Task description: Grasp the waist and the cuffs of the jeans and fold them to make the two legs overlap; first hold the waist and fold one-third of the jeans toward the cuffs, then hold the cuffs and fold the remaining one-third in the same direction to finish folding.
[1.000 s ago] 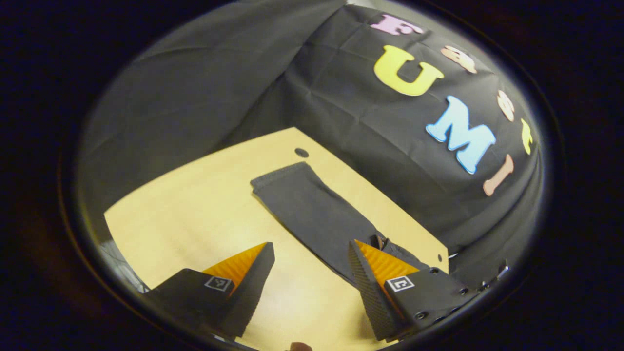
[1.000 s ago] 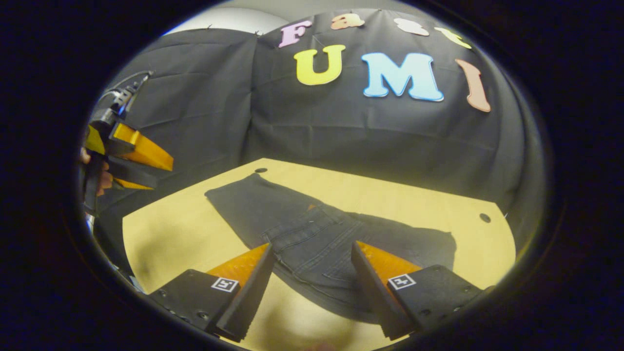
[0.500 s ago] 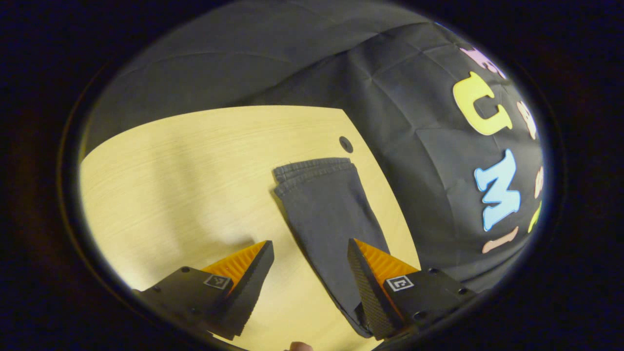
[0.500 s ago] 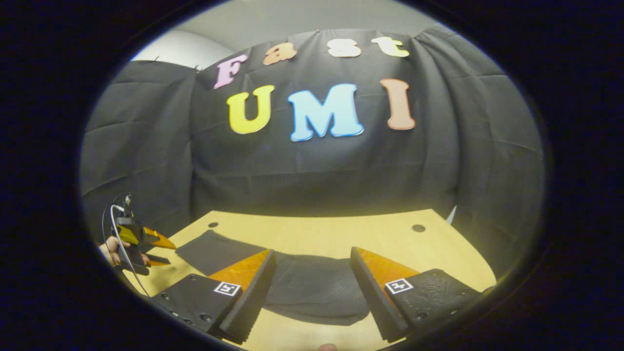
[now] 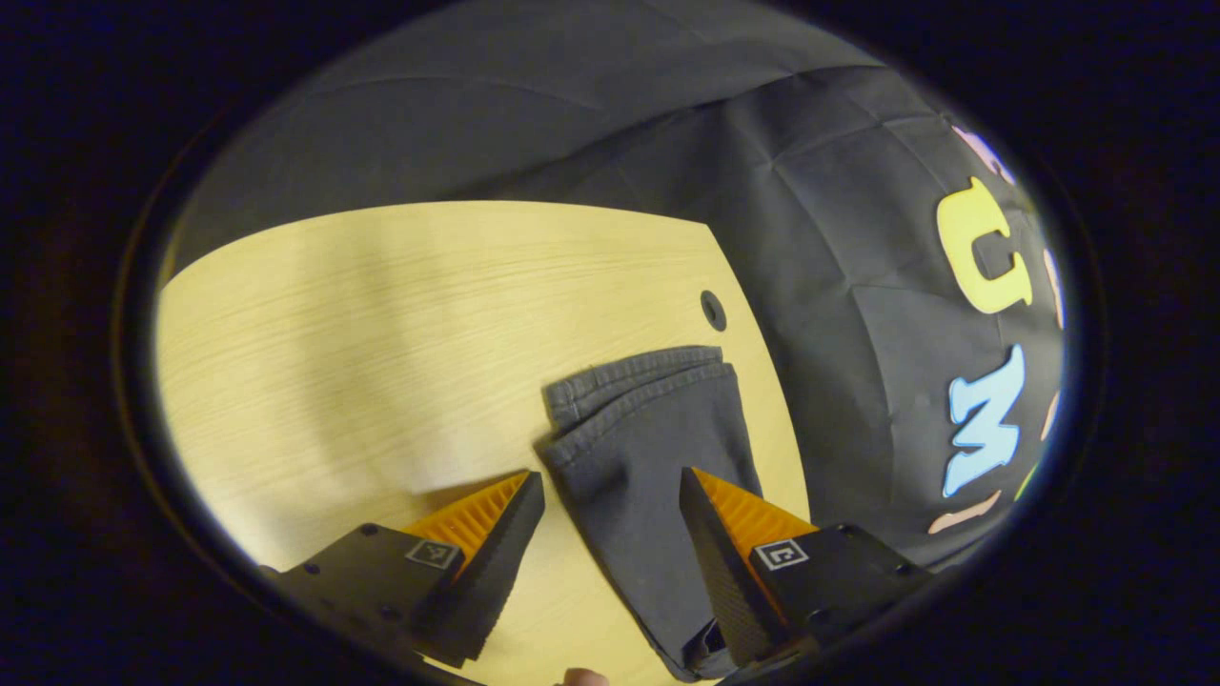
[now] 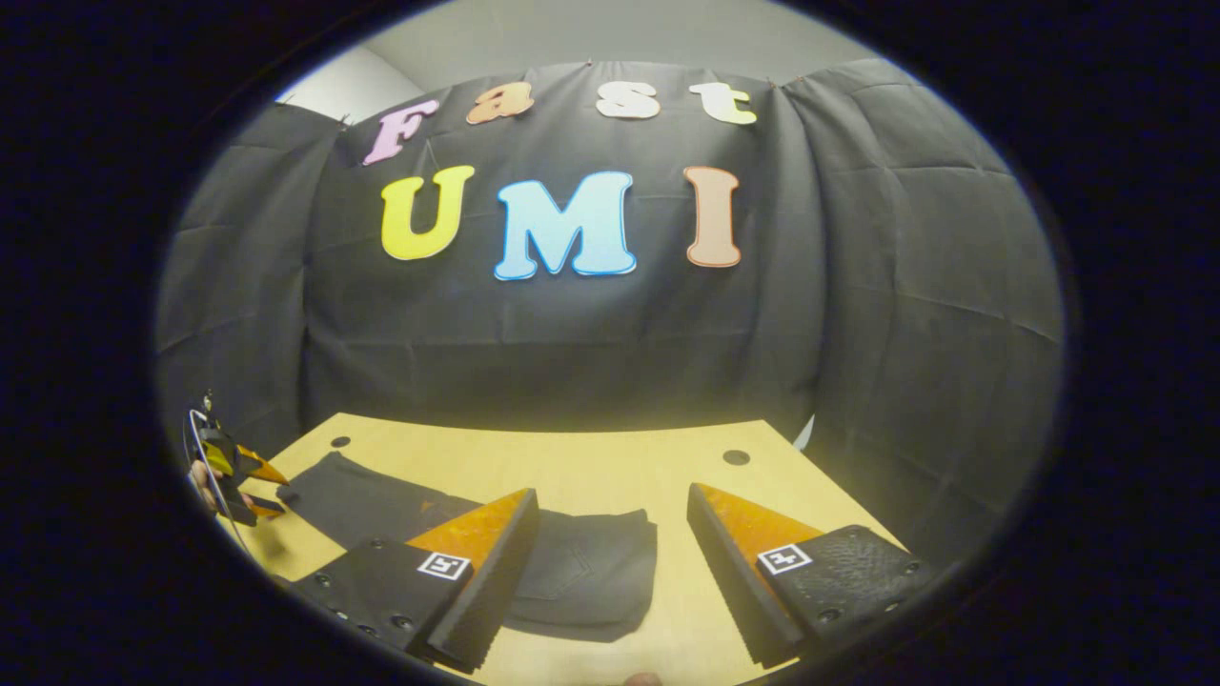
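Jeans (image 5: pixel 648 448) cuffs between open left gripper (image 5: pixel 610 514) jaws | table (image 5: pixel 381 314)

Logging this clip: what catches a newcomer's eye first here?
The dark denim jeans lie flat on the pale wooden table, cuffs near its far edge. The left gripper hangs open over the cuff end, while the right gripper hangs open by the waist end.

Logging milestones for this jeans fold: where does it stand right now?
Done: the jeans lie flat on the table with two cuff hems stacked, so the legs look overlapped. In hand: the left gripper is open, fingers straddling the leg near the cuffs; the right gripper is open near the waist end. Left: both one-third folds, as far as these views show.
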{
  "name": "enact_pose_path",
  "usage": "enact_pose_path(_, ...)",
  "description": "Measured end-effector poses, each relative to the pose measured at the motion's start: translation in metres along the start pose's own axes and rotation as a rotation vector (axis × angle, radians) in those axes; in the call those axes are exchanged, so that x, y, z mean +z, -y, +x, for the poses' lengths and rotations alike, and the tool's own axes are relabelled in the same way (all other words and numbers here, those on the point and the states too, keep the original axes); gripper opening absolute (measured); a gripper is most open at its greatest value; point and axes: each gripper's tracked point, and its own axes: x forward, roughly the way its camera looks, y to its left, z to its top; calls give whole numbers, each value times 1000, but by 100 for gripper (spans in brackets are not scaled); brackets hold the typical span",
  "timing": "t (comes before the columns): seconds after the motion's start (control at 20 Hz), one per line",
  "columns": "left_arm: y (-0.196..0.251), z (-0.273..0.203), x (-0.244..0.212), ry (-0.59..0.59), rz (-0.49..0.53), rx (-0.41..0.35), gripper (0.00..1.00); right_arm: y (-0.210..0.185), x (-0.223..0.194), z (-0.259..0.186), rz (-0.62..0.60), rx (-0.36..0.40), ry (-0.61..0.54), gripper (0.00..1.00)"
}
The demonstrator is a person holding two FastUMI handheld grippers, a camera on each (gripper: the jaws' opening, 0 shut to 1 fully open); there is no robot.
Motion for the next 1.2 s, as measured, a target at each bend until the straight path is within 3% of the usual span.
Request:
enact_pose_path(0.05, 3, 8, 6, 3, -1, -1, 94, 1, 0, 1, 6, -7, -8, 93)
enact_pose_path(0.35, 47, 47, -6, -26, 75, -98, 93, 6, 2, 15, 23, -45, -30, 93)
enact_pose_path(0.45, 50, 66, -16, -21, 70, -100, 86, 5, 1, 16, 33, -44, -44, 93)
enact_pose_path(0.5, 49, 69, -16, -2, 84, -99, 61, 5, 1, 16, 33, -44, -44, 93)
enact_pose_path(0.7, 36, 73, -15, 13, 94, -66, 23, 7, 4, 14, 31, -53, -40, 93)
enact_pose_path(0.75, 38, 73, -11, 14, 73, -69, 23, 7, 2, 14, 31, -52, -43, 93)
enact_pose_path(0.8, 37, 69, -13, 4, 80, -73, 13, 7, 3, 13, 30, -49, -42, 93)
enact_pose_path(0.95, 47, 61, -12, 13, 47, -104, 9, 6, 4, 10, 28, -39, -38, 93)
enact_pose_path(1.2, 95, 17, -16, 30, 18, -261, 9, 8, 13, 1, 27, -31, -13, 93)
